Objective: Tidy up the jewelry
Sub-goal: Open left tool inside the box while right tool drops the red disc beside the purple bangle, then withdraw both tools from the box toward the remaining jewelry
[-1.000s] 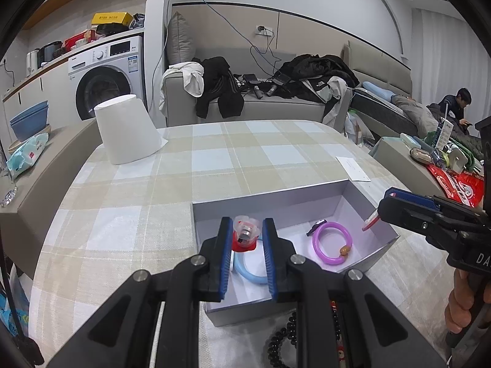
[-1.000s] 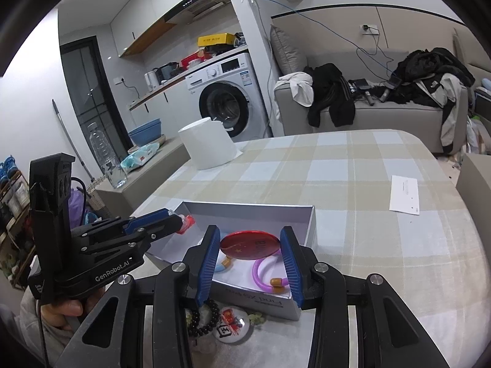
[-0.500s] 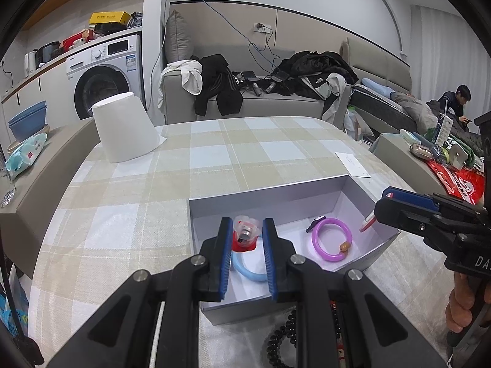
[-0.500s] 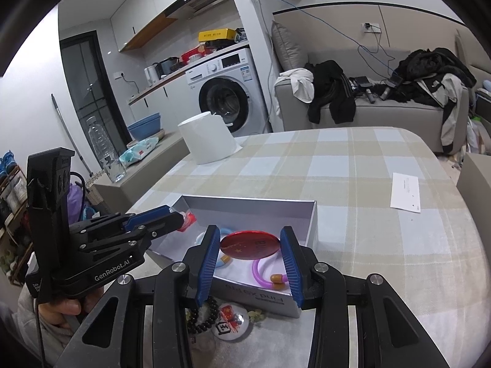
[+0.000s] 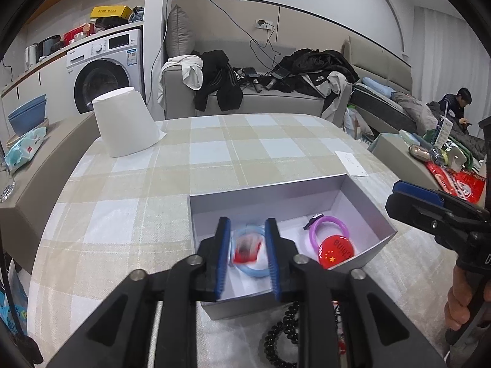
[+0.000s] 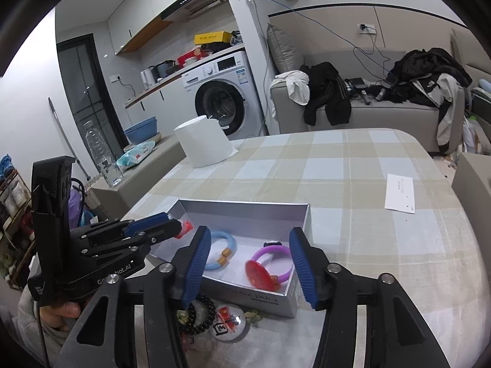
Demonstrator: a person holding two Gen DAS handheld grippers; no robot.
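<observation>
A grey open box [image 5: 264,194] [image 6: 245,207] sits on the checked tablecloth. It holds a blue bangle [image 6: 219,253], a purple bangle [image 5: 326,230] [image 6: 271,259] and a red round badge [image 5: 336,250] [image 6: 259,273]. My left gripper [image 5: 247,256] hangs over the box's left part; a small red item [image 5: 245,250] is blurred between its fingers, seemingly dropping. In the right wrist view the left gripper's tips [image 6: 181,228] still show the red item. My right gripper [image 6: 248,268] is open and empty above the box's near edge. A black bead bracelet [image 6: 199,312] and a white badge [image 6: 225,322] lie in front of the box.
An upturned white cup [image 5: 124,122] stands at the table's far left. A white paper slip [image 6: 400,193] lies at the right. A sofa with clothes [image 5: 260,89] is beyond the table. A side shelf [image 5: 27,165] with wipes runs along the left.
My right gripper has opened and dropped the red badge into the box beside the purple bangle. My left gripper has widened and the red item between its fingers is blurred, slipping down.
</observation>
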